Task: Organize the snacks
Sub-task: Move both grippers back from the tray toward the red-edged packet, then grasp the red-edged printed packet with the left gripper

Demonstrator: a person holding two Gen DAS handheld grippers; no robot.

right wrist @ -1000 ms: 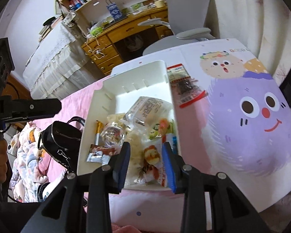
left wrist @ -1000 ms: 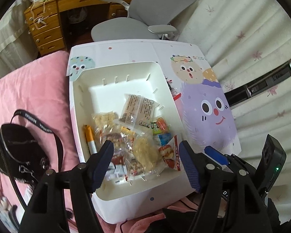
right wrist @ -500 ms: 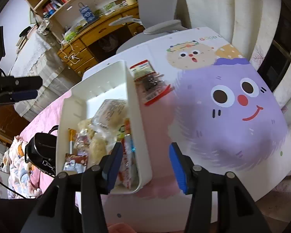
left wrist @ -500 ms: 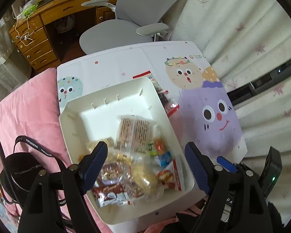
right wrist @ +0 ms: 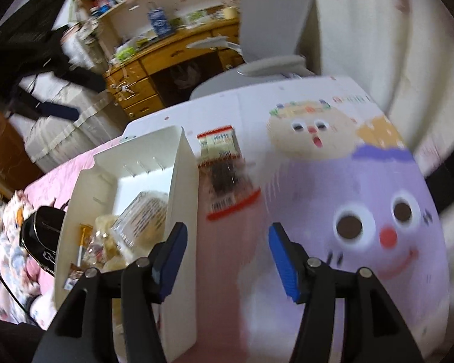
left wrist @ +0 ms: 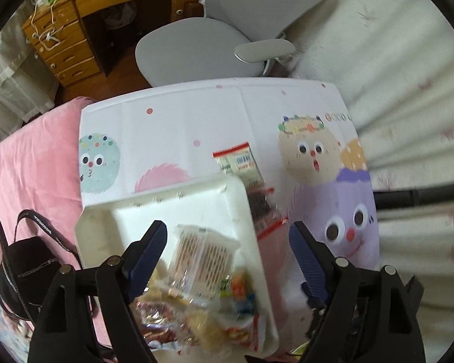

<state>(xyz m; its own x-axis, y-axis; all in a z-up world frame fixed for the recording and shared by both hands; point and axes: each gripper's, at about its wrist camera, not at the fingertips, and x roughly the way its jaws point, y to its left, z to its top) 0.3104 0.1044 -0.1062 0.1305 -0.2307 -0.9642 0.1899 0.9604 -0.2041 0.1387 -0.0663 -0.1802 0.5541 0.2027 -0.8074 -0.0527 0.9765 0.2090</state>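
On the cartoon-printed white play mat [left wrist: 178, 121], the white rectangular plastic bin [right wrist: 181, 187] shows its tall outer side wall only to the right wrist camera, while the left one looks down into its snack pile. Just beside the bin lies the red-edged clear snack packet [right wrist: 224, 178], long axis running away from the cameras. The left gripper [left wrist: 228, 249] is spread wide over the bin, empty; the right gripper [right wrist: 227, 252], its jaws just been opening, holds nothing.

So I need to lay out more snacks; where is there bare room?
The mat is bare between the white bin and the chair-side edge, and across the purple monster. The bin's far end is empty. Crowded: the bin's near end and the red-edged packet beside it.
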